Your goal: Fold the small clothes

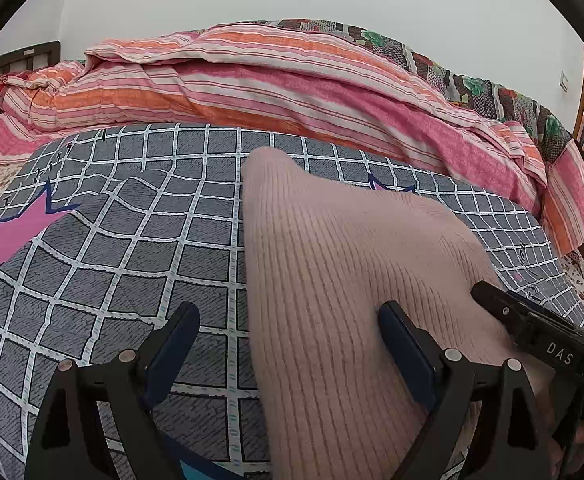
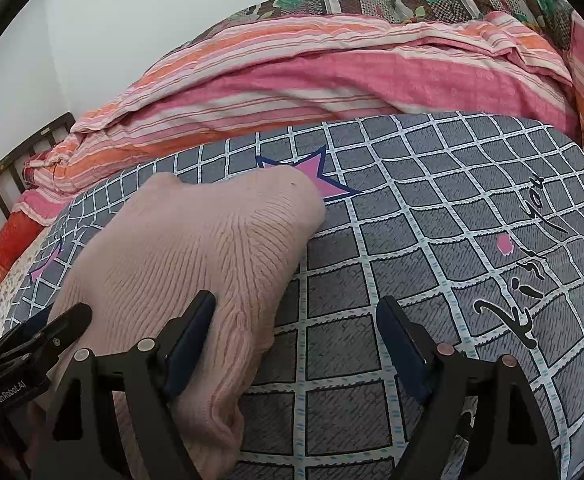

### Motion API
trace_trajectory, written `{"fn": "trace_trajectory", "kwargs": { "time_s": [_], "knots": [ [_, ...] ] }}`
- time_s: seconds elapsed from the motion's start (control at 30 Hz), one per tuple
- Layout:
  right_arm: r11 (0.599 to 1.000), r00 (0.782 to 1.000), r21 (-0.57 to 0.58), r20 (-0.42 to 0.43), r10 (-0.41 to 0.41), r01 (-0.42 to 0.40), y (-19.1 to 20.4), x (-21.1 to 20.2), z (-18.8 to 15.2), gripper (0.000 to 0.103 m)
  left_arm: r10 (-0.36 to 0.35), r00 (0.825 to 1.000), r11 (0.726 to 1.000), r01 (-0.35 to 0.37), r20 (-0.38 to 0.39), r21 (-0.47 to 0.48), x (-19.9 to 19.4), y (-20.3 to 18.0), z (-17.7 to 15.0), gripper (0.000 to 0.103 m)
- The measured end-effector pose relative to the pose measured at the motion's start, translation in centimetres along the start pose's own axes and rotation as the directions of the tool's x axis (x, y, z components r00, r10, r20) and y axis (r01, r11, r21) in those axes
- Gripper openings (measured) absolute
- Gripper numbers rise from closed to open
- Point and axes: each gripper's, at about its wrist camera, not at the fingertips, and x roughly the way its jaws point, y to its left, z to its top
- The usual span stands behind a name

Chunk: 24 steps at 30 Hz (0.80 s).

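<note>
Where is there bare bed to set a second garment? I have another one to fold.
Free: grid sheet right of the pink knit garment, bordered behind by the striped quilt; also the sheet left of the garment in the left wrist view. Crowded: around both hand-held grippers near the garment's closest end.

"DAS" on right tongs (image 1: 532, 320); "Kiss you" on checked sheet (image 2: 372, 280).

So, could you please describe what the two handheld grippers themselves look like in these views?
Both are alike. The left gripper and right gripper each have black angular frames with triangular cut-outs, round metal pivot pins, and dark blue pads lining the jaws. Seen from the other wrist view, the right gripper's black body carries white "DAS" lettering, and the left's reads "GenRobot.AI". No cables or sleeves are visible.
</note>
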Motion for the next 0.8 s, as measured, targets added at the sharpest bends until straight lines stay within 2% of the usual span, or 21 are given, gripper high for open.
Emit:
{"fn": "trace_trajectory", "kwargs": {
  "time_s": [0.23,0.4,0.5,0.6,0.73,0.8],
  "knots": [
    [1.000,1.000,0.002,0.000,0.002,-0.002,0.0,0.0,0.0,0.081,-0.008,1.000,1.000,0.009,0.014,-0.006,-0.2,0.1,0.0,0.092],
    [1.000,1.000,-0.002,0.002,-0.003,0.003,0.1,0.1,0.0,0.081,-0.015,0.994,1.000,0.015,0.108,-0.002,-1.8,0.0,0.3,0.089],
    [1.000,1.000,-0.008,0.007,-0.009,0.009,0.2,-0.1,0.0,0.081,-0.026,0.990,1.000,0.026,0.138,0.001,-2.4,0.1,0.7,0.089],
    [1.000,1.000,-0.019,0.011,-0.019,0.019,0.4,-0.3,-0.1,0.081,-0.018,0.992,1.000,0.019,0.121,-0.001,-2.4,0.2,1.0,0.088],
    [0.997,0.999,-0.062,0.029,-0.043,0.044,1.1,-1.2,0.2,0.081,-0.039,0.991,0.999,0.042,0.129,-0.025,-3.0,0.8,1.7,0.086],
    [0.995,0.998,-0.092,0.047,-0.043,0.047,1.4,-1.8,0.7,0.076,-0.013,0.993,1.000,0.014,0.121,-0.010,-3.0,0.7,2.2,0.084]
  ]
}}
